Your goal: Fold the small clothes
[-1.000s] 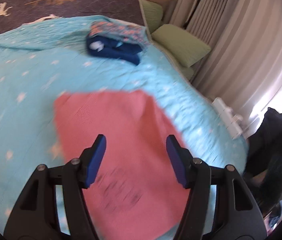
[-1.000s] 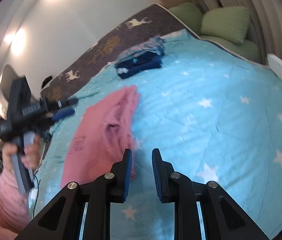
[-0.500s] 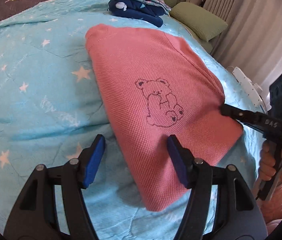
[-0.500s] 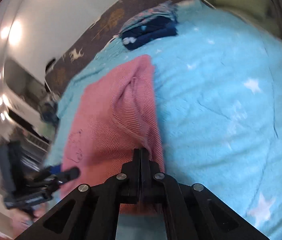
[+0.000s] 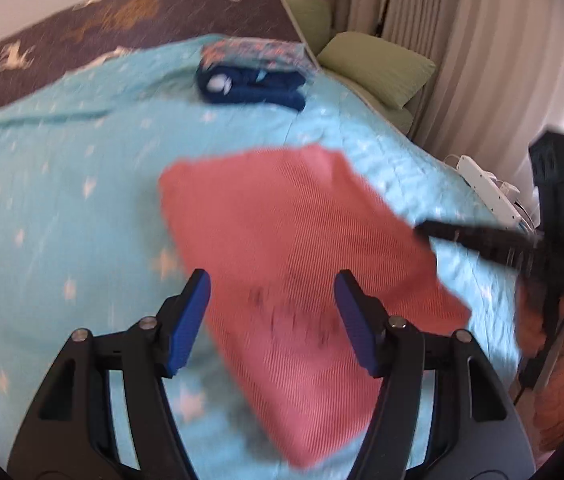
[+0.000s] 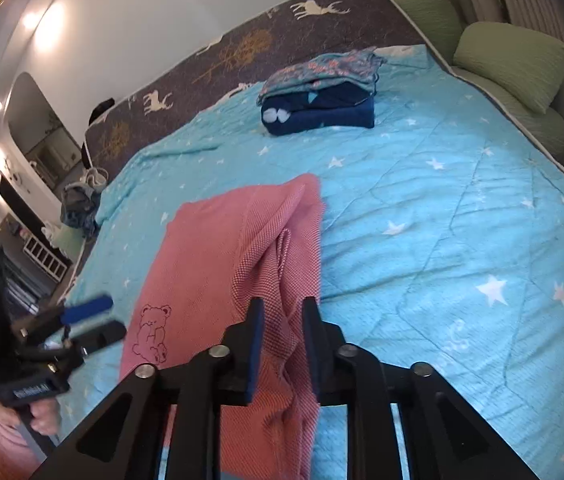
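Jaws first: on the left gripper (image 5: 272, 320) they're spread wide with nothing between them, just hanging over the near half of the pink garment (image 5: 302, 280), roughly above the smudgy bear print. That view is pretty blurry, so I can't say whether the blue pads are touching the cloth; looks like they're above it.

The garment lies on the turquoise star bedspread (image 6: 462, 220), long axis running away from the person toward the headboard end, with the bear print (image 6: 152, 334) on its left half at the near end. Its right edge is bunched up into a ridge.

Over on the right, the right gripper (image 6: 282, 328) has its jaws partly apart, straddling that raised ridge of fabric. The cloth sits between them, but there's a visible gap, so I wouldn't call it clamped.

So my read: the right one is the closer hand for the next grab, since the fold is already in its mouth and just needs closing on.

Farther up the bed there's a stack of folded clothes (image 6: 322, 96), well apart from all this.
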A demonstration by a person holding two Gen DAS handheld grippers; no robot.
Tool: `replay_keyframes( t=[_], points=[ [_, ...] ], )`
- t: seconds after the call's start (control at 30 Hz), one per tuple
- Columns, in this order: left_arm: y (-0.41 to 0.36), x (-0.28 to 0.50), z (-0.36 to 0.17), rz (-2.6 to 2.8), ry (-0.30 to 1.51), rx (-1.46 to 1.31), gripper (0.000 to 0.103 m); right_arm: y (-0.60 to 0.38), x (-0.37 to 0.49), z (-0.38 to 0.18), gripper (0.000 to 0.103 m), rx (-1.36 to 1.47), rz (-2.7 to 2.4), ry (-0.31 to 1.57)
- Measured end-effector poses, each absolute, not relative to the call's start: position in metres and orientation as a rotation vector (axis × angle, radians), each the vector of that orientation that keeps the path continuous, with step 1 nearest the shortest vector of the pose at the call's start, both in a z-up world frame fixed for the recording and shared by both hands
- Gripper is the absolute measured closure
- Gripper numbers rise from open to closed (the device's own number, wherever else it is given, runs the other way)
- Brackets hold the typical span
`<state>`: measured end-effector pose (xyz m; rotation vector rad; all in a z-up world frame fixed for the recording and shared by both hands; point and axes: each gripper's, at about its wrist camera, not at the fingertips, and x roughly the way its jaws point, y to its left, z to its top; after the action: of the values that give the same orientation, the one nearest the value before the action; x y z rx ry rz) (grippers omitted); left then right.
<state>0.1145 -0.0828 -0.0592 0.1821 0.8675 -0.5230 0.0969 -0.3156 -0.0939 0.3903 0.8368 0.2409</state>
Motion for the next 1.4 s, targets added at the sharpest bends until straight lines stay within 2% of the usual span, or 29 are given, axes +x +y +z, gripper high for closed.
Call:
replay_keyframes(
  t=[0.2,0.27,0.37,0.4,0.43,0.47,0.5,0.53,0.7,0.9,0.97,1.0,1.03,1.1,1.33,1.37,1.4],
  points=[
    [-0.147,0.189,-0.054,-0.629,0.915,0.192,0.037,-0.318,0.093,-0.109,0.082,0.439,0.269,0.853],
    [-0.174,0.21,-0.063,-0.674,0.953,0.211,0.032,-0.319,0.091,-0.11,0.082,0.457,0.281,0.85],
    [-0.204,0.231,-0.086,-0.664,1.016,0.273,0.032,-0.321,0.092,-0.112,0.082,0.469,0.301,0.847],
    [-0.213,0.236,-0.094,-0.668,1.046,0.29,0.039,-0.322,0.092,-0.114,0.082,0.476,0.307,0.846],
    [-0.218,0.238,-0.1,-0.681,1.068,0.301,0.076,-0.322,0.093,-0.114,0.083,0.484,0.313,0.844],
    [-0.222,0.239,-0.106,-0.686,1.093,0.314,0.096,-0.323,0.092,-0.114,0.084,0.486,0.318,0.84],
    [-0.224,0.241,-0.11,-0.673,1.112,0.325,0.098,-0.322,0.092,-0.113,0.087,0.479,0.323,0.833],
    [-0.222,0.242,-0.109,-0.659,1.098,0.318,0.098,-0.322,0.091,-0.112,0.097,0.468,0.319,0.823],
    [-0.191,0.268,-0.096,-0.577,1.054,0.164,0.102,-0.338,0.088,-0.125,0.1,0.533,0.25,0.857],
    [-0.168,0.269,-0.081,-0.611,1.02,0.033,0.102,-0.361,0.069,-0.138,0.1,0.611,0.222,0.856],
    [-0.166,0.257,-0.073,-0.627,0.997,0.047,0.094,-0.363,0.064,-0.127,0.098,0.587,0.223,0.82],
    [-0.164,0.248,-0.069,-0.636,0.993,0.053,0.079,-0.361,0.062,-0.12,0.098,0.57,0.23,0.802],
    [-0.161,0.242,-0.066,-0.638,0.989,0.055,0.058,-0.359,0.061,-0.112,0.097,0.552,0.247,0.782],
    [-0.149,0.219,-0.057,-0.63,0.949,0.065,0.047,-0.352,0.058,-0.1,0.095,0.531,0.289,0.752],
    [-0.113,0.169,-0.064,-0.573,0.9,0.104,0.046,-0.302,0.089,-0.086,0.095,0.394,0.327,0.762],
    [-0.107,0.164,-0.07,-0.555,0.908,0.113,0.046,-0.299,0.095,-0.087,0.094,0.365,0.291,0.769],
    [-0.1,0.157,-0.077,-0.535,0.919,0.123,0.045,-0.298,0.097,-0.089,0.088,0.354,0.272,0.775]
  ],
)
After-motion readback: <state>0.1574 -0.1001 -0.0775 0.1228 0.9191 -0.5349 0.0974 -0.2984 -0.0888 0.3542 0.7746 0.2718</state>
